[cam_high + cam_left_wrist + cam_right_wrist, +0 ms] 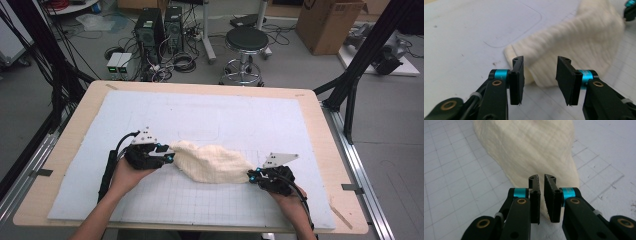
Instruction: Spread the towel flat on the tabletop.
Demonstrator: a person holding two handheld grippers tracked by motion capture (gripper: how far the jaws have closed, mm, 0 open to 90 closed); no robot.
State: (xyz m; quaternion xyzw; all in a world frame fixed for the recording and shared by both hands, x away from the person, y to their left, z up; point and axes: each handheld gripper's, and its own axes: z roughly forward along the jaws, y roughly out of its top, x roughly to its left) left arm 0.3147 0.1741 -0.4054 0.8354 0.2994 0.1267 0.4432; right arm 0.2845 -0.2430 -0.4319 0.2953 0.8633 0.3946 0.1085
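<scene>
Left tool (540, 80) gapes empty; right tool (542, 195) nearly shut on one cloth (212, 162).

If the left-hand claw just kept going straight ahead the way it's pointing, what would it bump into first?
Most likely the cream cloth. The left gripper has open jaws aimed at the cloth's near edge, which lies just ahead on the white mat.

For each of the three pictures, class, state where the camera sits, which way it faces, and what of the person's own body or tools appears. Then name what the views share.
High view: above the person's side, facing forward and down on the table; both forearms, left gripper and right gripper show.
Left gripper view: rides the left gripper, facing the cream cloth across open fingers.
Right gripper view: rides the right gripper, facing the cloth between nearly closed fingers.
Shared: the cream cloth and gridded mat.
</scene>
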